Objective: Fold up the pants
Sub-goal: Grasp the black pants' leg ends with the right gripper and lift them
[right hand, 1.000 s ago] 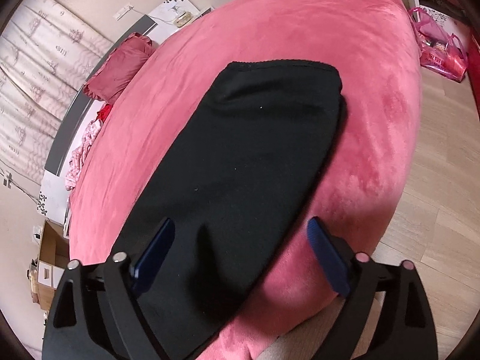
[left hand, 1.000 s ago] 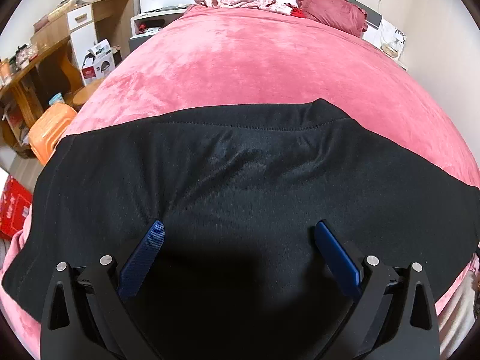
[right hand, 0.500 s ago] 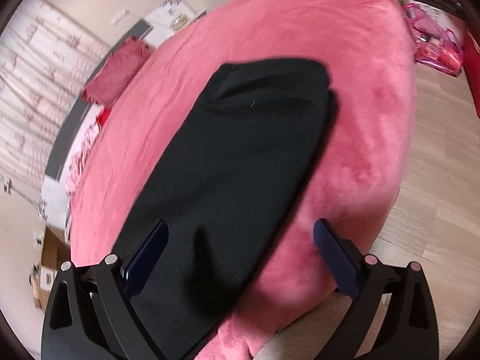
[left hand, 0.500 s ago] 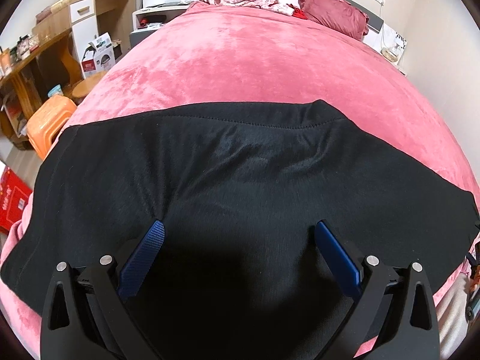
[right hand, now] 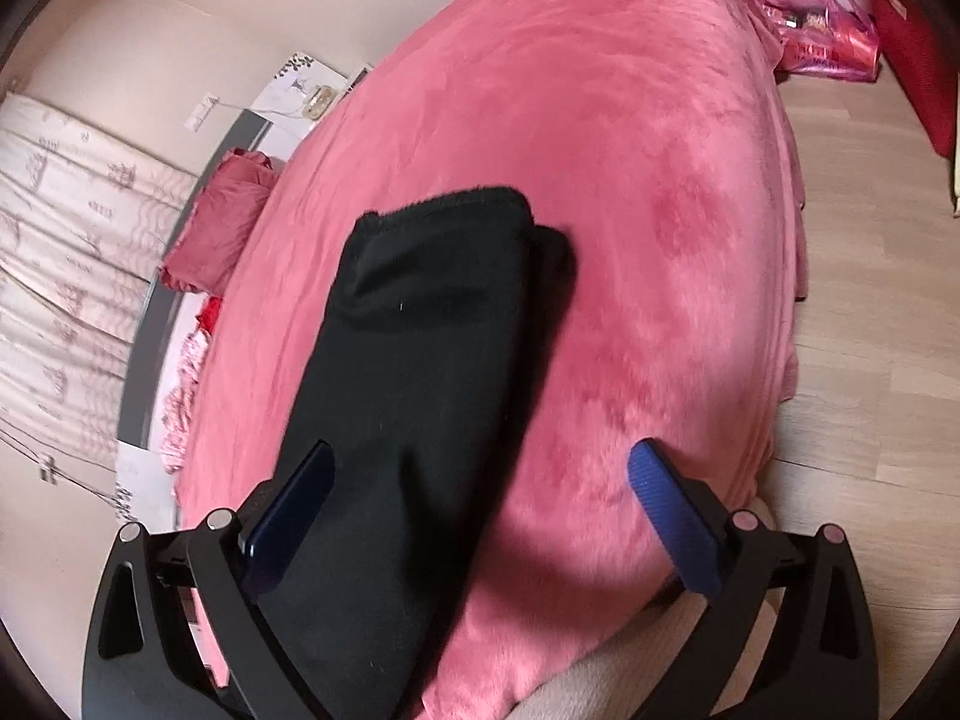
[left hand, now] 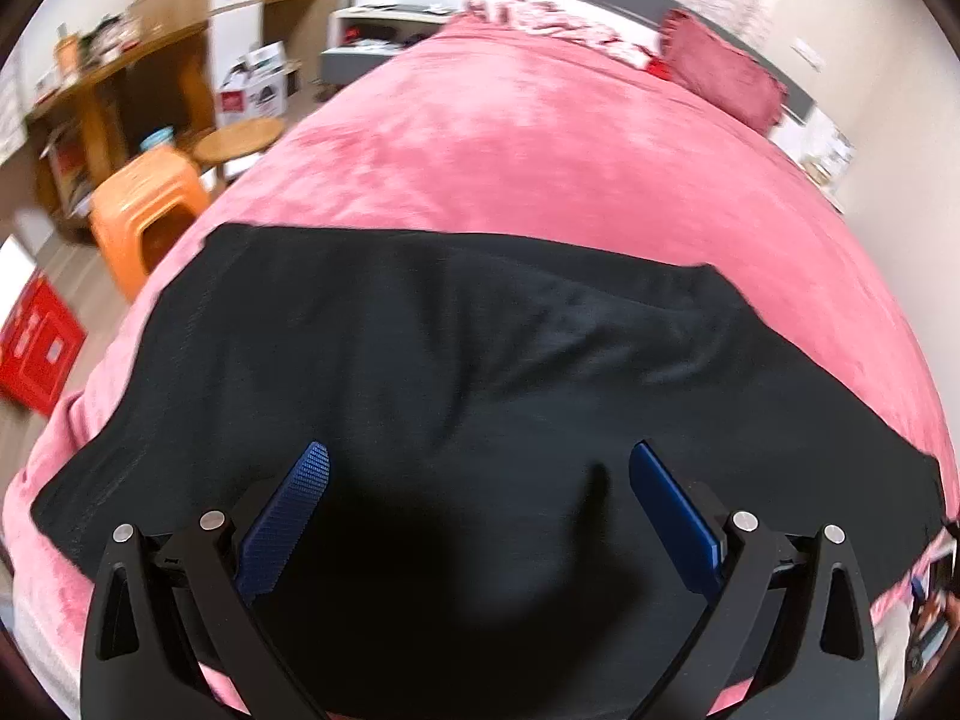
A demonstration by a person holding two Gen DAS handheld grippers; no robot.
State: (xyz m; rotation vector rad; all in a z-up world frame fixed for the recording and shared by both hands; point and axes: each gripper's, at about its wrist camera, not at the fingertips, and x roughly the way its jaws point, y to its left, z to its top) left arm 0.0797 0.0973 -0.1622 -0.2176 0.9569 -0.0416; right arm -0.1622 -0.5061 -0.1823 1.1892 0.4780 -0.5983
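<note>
Black pants (left hand: pixel 480 372) lie flat across the near part of a pink bed (left hand: pixel 540 138). In the right wrist view the pants (right hand: pixel 420 360) run lengthwise away from me as a long dark strip, one end lying on the bed ahead. My left gripper (left hand: pixel 479 462) is open and empty, hovering over the middle of the pants. My right gripper (right hand: pixel 480 462) is open and empty, over the near end of the pants and the bed's edge.
An orange stool (left hand: pixel 147 204), a round wooden stool (left hand: pixel 240 135), a desk (left hand: pixel 120 72) and a red box (left hand: pixel 36 348) stand left of the bed. A red pillow (left hand: pixel 720 72) lies at the head. A pink bag (right hand: pixel 822 30) sits on the wooden floor (right hand: pixel 870 300).
The left gripper has swung left and tilted, showing more of the stools and desk. The right gripper has turned, so the pants look narrower and more floor shows. Both stay open.
</note>
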